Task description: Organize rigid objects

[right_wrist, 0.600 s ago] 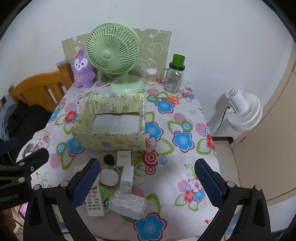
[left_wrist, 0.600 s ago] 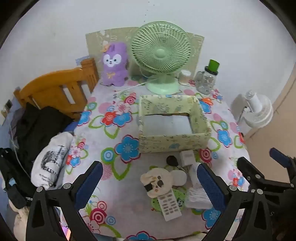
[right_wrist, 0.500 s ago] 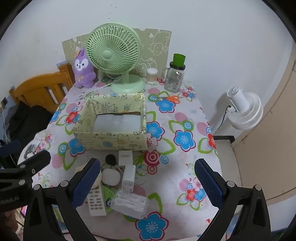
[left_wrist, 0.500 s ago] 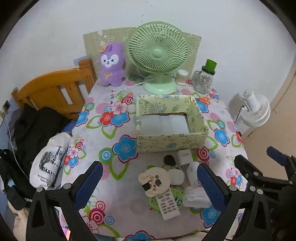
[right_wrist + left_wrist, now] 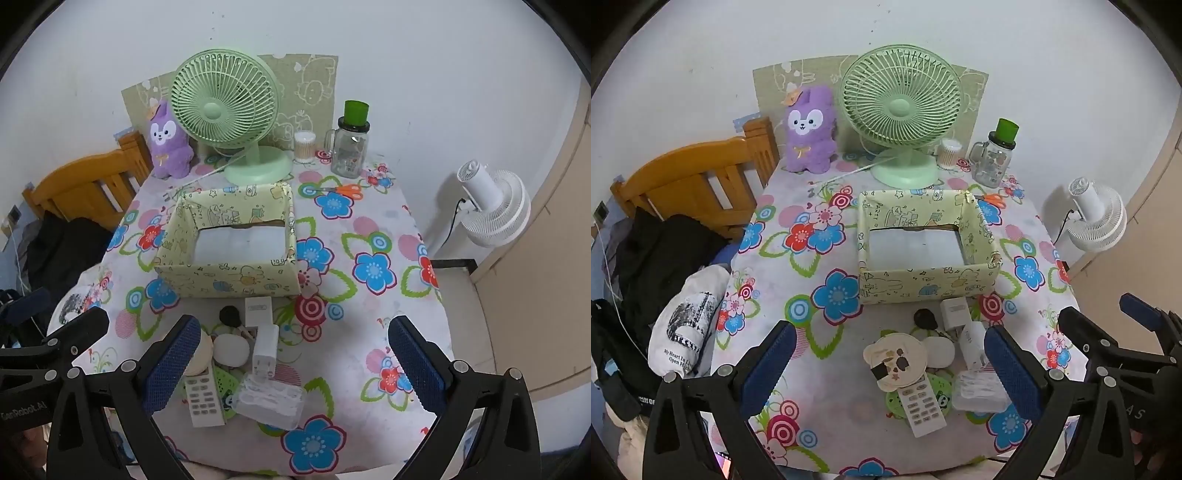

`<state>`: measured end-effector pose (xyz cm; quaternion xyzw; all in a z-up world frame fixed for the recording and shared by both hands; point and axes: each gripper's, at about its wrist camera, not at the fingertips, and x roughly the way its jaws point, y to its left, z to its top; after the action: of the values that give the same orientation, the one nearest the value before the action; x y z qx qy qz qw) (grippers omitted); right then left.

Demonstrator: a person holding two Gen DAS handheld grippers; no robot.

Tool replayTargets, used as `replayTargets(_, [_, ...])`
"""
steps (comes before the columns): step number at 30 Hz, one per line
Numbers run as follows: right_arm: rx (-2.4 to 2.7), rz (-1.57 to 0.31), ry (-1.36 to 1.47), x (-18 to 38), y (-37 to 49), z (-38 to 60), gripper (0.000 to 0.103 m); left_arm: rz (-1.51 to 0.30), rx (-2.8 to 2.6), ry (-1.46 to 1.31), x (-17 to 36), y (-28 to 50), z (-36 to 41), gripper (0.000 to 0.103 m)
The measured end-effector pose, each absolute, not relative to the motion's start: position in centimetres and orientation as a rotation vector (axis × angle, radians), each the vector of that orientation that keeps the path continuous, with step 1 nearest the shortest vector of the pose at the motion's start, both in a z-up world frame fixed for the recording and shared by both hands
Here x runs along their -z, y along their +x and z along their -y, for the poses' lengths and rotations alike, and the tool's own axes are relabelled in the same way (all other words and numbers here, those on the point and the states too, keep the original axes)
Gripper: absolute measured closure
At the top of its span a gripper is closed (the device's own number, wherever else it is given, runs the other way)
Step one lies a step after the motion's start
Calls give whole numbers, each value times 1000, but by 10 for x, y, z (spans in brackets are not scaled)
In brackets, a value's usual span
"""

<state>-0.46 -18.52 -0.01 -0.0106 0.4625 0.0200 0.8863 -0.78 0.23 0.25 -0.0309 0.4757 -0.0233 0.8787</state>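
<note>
A pale yellow patterned box (image 5: 923,286) (image 5: 229,278) stands open in the middle of the flowered table. In front of it lie small rigid things: a white remote (image 5: 922,406) (image 5: 203,400), a round bear-shaped case (image 5: 895,358), a white round puff (image 5: 231,350), two white chargers (image 5: 955,310) (image 5: 266,347), a black fob (image 5: 924,318) (image 5: 229,315) and a clear plastic case (image 5: 977,391) (image 5: 271,402). My left gripper (image 5: 886,373) is open above this pile. My right gripper (image 5: 293,365) is open above its right side. Both are empty.
A green fan (image 5: 901,110), a purple plush (image 5: 809,129), a cotton-swab jar (image 5: 304,147), a glass jar with a green lid (image 5: 995,155) and orange scissors (image 5: 341,190) stand behind the box. A wooden chair (image 5: 690,184) with clothes is left; a white fan (image 5: 491,206) is right.
Both grippers have pulled back and up a little; the table objects look slightly smaller and farther. Nothing on the table has moved.
</note>
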Motion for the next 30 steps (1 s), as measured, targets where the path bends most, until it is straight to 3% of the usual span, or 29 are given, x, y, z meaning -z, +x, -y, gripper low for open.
replayTargets(30, [-24,-949,-27,-1,1,189,1,-981,17,-38,-1,-2,10,2])
